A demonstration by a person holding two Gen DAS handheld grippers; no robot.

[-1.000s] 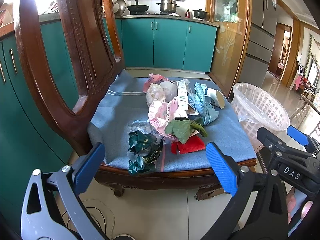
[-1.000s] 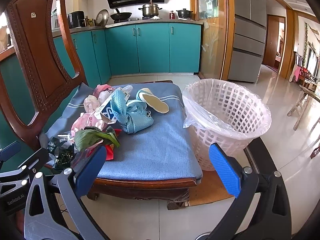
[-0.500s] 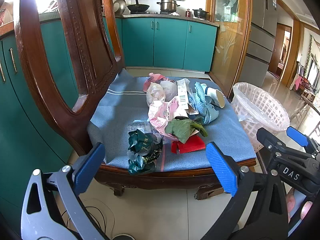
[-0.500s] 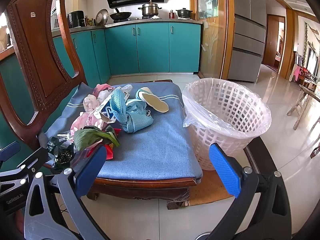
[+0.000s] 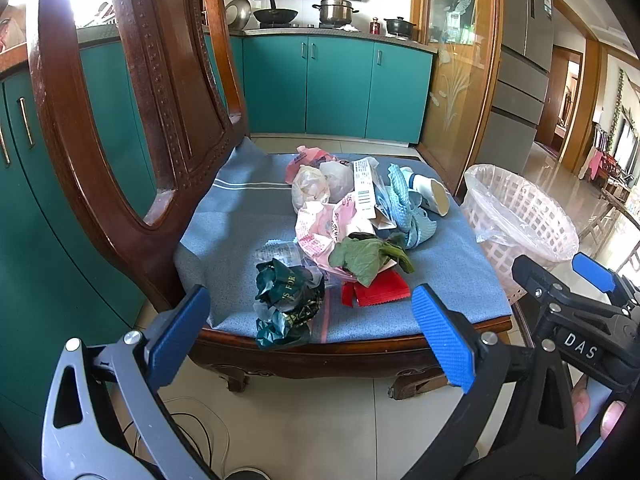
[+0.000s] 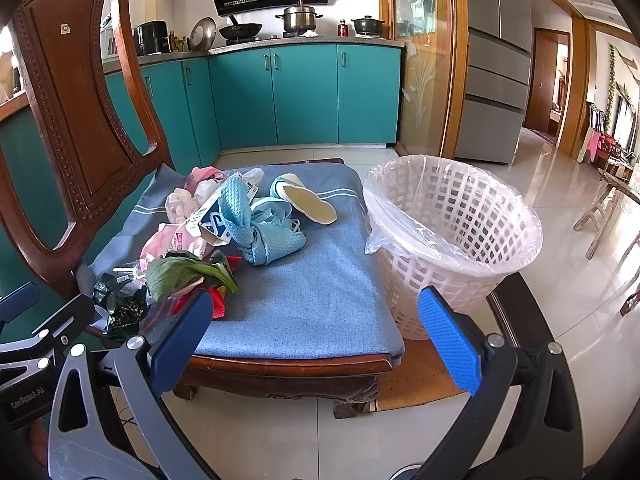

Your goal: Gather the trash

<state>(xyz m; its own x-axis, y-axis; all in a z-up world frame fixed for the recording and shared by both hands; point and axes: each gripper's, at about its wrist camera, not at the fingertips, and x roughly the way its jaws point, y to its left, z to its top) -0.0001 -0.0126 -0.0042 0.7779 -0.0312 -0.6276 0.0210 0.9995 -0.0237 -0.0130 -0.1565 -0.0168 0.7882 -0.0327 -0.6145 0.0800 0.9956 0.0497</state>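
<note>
Left wrist view puts us in front of a wooden chair whose seat carries a blue cushion, and the trash lies heaped on it. We hold the left gripper short of the seat's front edge, its blue fingers spread wide apart and empty. Nearest to it is a crumpled dark green wrapper at the cushion's front edge, with a red packet just beside it and a green leaf lying partly over the packet. Behind these we see pink and white wrappers, a knotted light blue cloth and a paper cup on its side.

From the right wrist view, our right gripper also hangs before the seat, fingers wide apart with nothing between them. A white lattice basket lined with a clear bag stands on the floor, close against the chair's right side. Teal kitchen cabinets fill the background.
</note>
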